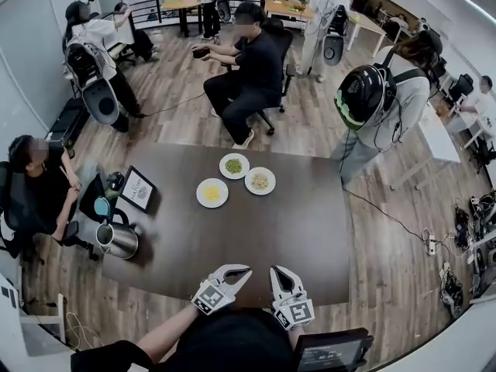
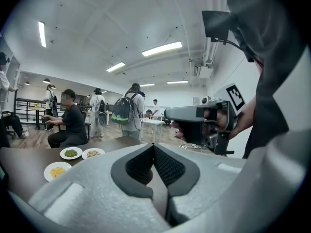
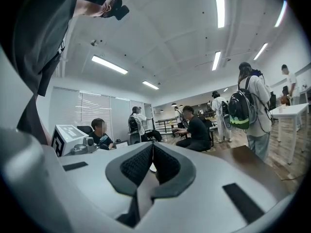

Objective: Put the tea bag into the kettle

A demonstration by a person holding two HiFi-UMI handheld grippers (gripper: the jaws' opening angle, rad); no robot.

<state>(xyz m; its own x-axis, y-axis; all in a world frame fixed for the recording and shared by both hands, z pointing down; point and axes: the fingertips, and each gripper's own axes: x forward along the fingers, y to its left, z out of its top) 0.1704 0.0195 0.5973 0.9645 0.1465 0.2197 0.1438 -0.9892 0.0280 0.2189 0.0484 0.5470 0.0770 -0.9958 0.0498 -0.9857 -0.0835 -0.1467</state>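
A steel kettle (image 1: 118,239) with a black handle stands at the left end of the dark table (image 1: 263,239). I cannot make out a tea bag in any view. My left gripper (image 1: 245,270) and right gripper (image 1: 277,270) hover side by side over the table's near edge, far from the kettle, tips pointing away from me. In the left gripper view the left gripper (image 2: 153,147) has its ribbed pads pressed together with nothing between them. The right gripper (image 3: 152,144) is likewise shut and empty. The right gripper's body (image 2: 194,123) shows in the left gripper view.
Three small plates of food (image 1: 234,166) (image 1: 260,180) (image 1: 212,193) sit at the table's far middle. A framed card (image 1: 137,189) and a teal object (image 1: 102,206) lie near the kettle. A person (image 1: 35,184) sits at the left end; another in a helmet (image 1: 380,107) stands at the far right.
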